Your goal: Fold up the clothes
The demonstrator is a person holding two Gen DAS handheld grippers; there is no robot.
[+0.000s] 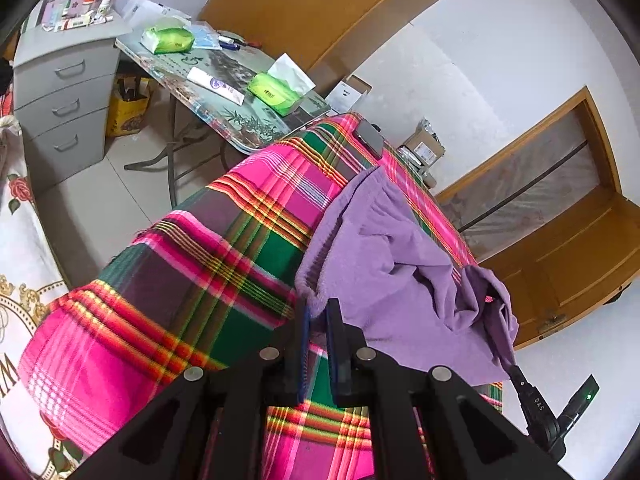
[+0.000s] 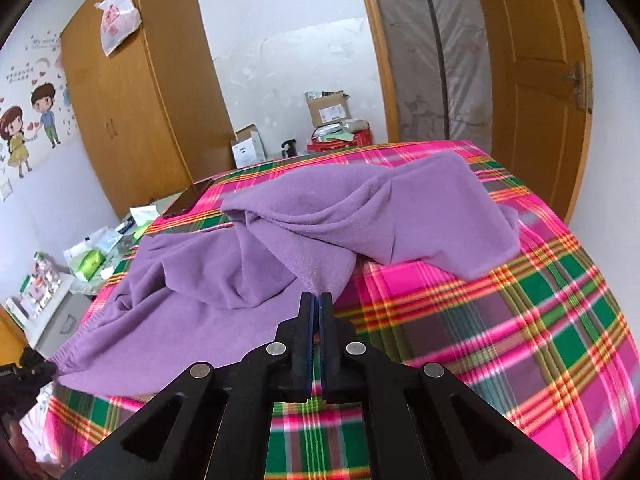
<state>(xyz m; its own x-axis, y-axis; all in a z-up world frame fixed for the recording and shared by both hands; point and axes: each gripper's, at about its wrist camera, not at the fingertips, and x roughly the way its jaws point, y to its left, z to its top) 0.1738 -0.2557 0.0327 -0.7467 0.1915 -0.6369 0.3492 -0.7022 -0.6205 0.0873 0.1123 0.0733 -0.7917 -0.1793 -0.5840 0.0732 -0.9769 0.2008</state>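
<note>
On the plaid cloth (image 2: pixel 520 320) lies the rumpled purple garment (image 2: pixel 248 264). Its ribbed hem is pinched by the left gripper (image 1: pixel 317 312), nearly pressed together; the right gripper (image 2: pixel 316 300) clamps a raised fold.

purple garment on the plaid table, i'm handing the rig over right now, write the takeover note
Left gripper: jaws shut on the ribbed hem of the purple garment at its near corner.
Right gripper: jaws shut on a pinch of the same garment's edge, near its middle.
Garment: lies rumpled on the plaid cloth, one part bunched and thrown over toward the far side, another spread toward the left edge. A phone lies on the far corner.
Done: both grips taken; no neat fold yet.
Left: spread it flat, fold it, smooth it.
</note>
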